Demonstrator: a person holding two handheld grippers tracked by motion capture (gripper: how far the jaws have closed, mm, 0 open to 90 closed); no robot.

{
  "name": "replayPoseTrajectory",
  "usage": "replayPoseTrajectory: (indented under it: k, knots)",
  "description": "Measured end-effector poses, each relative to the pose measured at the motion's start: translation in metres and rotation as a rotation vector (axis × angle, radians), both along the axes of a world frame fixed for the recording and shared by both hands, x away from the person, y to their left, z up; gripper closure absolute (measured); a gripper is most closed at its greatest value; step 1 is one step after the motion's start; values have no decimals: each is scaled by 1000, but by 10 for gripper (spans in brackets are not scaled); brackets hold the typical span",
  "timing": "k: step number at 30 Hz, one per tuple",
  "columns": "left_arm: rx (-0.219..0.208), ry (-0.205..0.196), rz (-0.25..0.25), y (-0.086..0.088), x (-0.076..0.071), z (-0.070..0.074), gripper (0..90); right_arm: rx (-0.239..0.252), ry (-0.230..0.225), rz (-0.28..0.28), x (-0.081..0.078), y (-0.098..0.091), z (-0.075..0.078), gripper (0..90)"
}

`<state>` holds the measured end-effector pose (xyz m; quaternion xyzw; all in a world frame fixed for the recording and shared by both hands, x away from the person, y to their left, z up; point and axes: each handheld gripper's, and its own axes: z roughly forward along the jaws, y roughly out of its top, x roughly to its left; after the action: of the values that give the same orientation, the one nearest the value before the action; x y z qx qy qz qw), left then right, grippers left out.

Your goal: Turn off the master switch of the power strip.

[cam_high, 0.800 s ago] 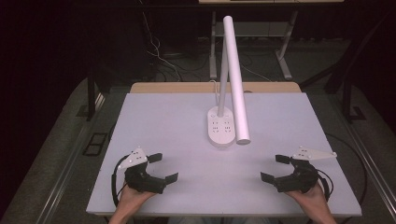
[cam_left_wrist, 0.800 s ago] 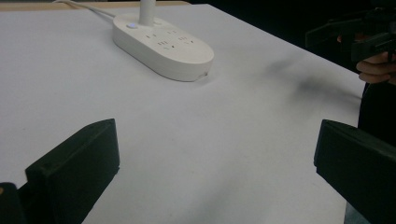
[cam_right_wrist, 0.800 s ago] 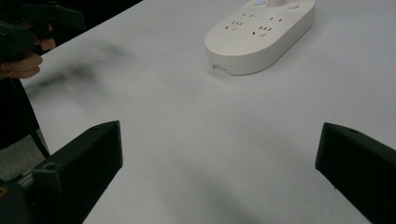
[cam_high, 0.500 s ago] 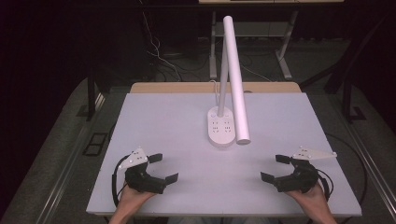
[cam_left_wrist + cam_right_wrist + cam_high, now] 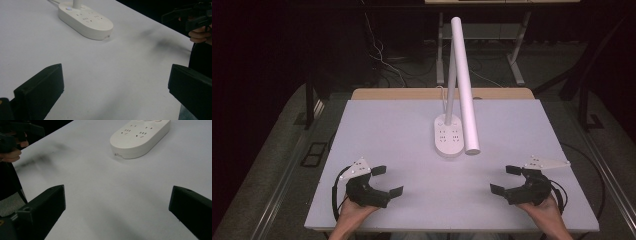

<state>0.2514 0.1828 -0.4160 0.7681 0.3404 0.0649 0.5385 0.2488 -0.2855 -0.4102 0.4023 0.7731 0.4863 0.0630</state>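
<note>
From above, a white desk lamp (image 5: pixel 462 85) stands mid-table (image 5: pixel 387 130), its oval socket base (image 5: pixel 449 137) under the tilted tube. The left gripper (image 5: pixel 387 181) and right gripper (image 5: pixel 505 179) rest near the front edge, well apart, both with jaws spread wide.

In the left gripper view, the base (image 5: pixel 85 18) lies ahead past bare tabletop.

In the right gripper view, the base (image 5: pixel 140 136) sits ahead.

No readable text, brand, number or sign appeared anywhere. The white lamp base (image 5: pixel 448 137) carried socket slots on its top (plain openings, no lettering beside them) in the high view and both gripper views (image 5: pixel 85 20) (image 5: pixel 140 137), and the white table (image 5: pixel 382 130) bore no markings.
</note>
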Motion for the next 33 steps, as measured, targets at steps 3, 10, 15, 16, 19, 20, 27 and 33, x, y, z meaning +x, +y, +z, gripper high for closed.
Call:
replayPoseTrajectory:
  k: [3, 10, 15, 16, 19, 20, 27, 33]
  knots:
    - [5, 4, -1, 0, 1, 2, 0, 0, 4, -1, 0, 0, 0, 2]
    - [-1, 28, -9, -1, 5, 7, 0, -8, 7, 6, 1, 0, -1, 2]
    - [14, 31, -16, -3, 8, 10, 0, -11, 11, 9, 1, 0, -1, 2]
    - [16, 32, -18, -4, 8, 10, 0, -11, 11, 9, 1, 0, -1, 2]
    - [21, 36, -21, -6, 10, 12, 0, -12, 12, 11, 1, 0, -1, 2]
    - [24, 39, -27, -6, 10, 12, 0, -12, 11, 13, 2, 0, -1, 2]
    - [32, 49, -43, -8, 16, 19, 0, -15, 12, 14, 2, 0, -2, 2]
    - [35, 55, -52, -11, 23, 25, 0, -16, 15, 14, 2, 0, -2, 3]
